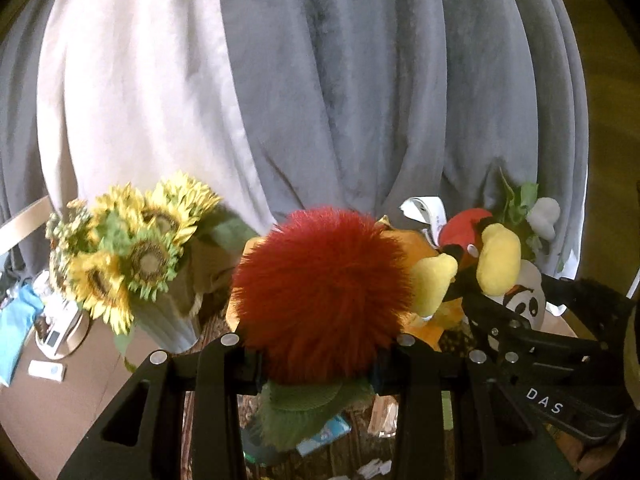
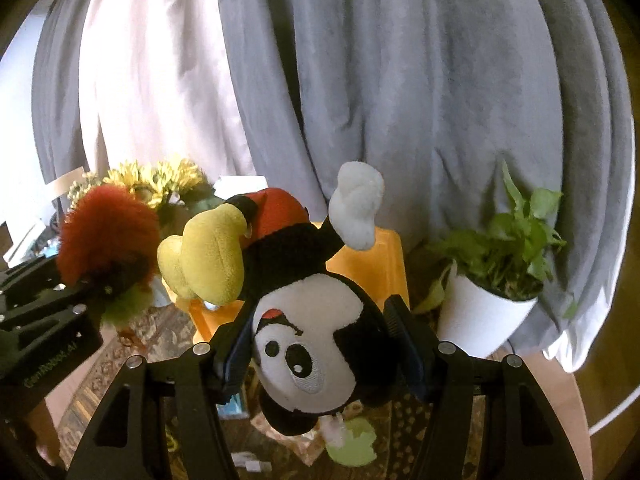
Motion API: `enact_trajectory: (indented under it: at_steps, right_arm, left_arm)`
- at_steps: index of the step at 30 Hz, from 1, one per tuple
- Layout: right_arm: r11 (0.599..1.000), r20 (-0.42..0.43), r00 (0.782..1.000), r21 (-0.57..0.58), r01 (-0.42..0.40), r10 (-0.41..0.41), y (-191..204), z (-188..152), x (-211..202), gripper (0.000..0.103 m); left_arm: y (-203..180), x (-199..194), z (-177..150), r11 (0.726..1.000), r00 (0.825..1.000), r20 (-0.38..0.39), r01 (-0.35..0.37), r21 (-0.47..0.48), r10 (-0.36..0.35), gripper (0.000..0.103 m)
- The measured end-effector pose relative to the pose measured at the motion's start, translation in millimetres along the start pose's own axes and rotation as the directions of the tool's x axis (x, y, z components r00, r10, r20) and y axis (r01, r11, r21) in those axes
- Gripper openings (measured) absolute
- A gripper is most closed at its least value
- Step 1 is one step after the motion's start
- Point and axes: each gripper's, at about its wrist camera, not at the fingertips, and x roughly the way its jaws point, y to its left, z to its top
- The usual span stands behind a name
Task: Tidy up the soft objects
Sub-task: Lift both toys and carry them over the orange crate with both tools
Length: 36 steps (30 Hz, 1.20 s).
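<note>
My left gripper (image 1: 318, 354) is shut on a fluffy red plush ball with a green leafy base (image 1: 320, 292), held up in the air. It also shows at the left of the right wrist view (image 2: 108, 236). My right gripper (image 2: 320, 344) is shut on a Mickey Mouse plush (image 2: 308, 340), gripped by the head and hanging upside down, yellow shoes and red shorts upward. The Mickey plush also shows at the right of the left wrist view (image 1: 496, 256), with the right gripper below it. An orange box (image 2: 380, 264) stands behind the toys.
Grey and white curtains (image 1: 320, 80) hang close behind. A vase of sunflowers (image 1: 132, 256) stands at the left on a brown table (image 1: 60, 408) with small items. A potted green plant (image 2: 492, 280) stands at the right. Patterned cloth and clutter lie below.
</note>
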Motion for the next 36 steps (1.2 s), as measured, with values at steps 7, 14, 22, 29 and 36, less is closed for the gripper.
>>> enact_trajectory:
  at_steps: [7, 14, 22, 29, 36]
  right_arm:
    - [0.999, -0.027, 0.999, 0.004, -0.038, 0.038, -8, 29, 22, 0.063]
    - [0.998, -0.079, 0.995, -0.018, -0.063, 0.062, -13, 56, 55, 0.063]
    - [0.995, -0.155, 0.985, -0.042, -0.087, 0.079, -16, 79, 101, 0.064]
    - [0.995, -0.251, 0.966, -0.062, -0.084, 0.066, -16, 77, 149, 0.064]
    - [0.995, -0.358, 0.929, -0.002, -0.105, 0.097, -25, 73, 199, 0.064]
  left_arm:
    - [-5, 17, 21, 0.997, 1.000, 0.023, -0.011, 0.070, 0.010, 0.037]
    - [-6, 43, 49, 0.994, 0.999, 0.002, -0.033, 0.107, 0.034, 0.037]
    - [-1, 93, 65, 0.994, 0.994, -0.113, 0.022, 0.105, -0.011, 0.038]
    - [-3, 139, 59, 0.994, 0.976, -0.216, 0.034, 0.100, -0.012, 0.038]
    - [3, 183, 52, 0.998, 0.944, -0.326, 0.050, 0.024, -0.039, 0.040]
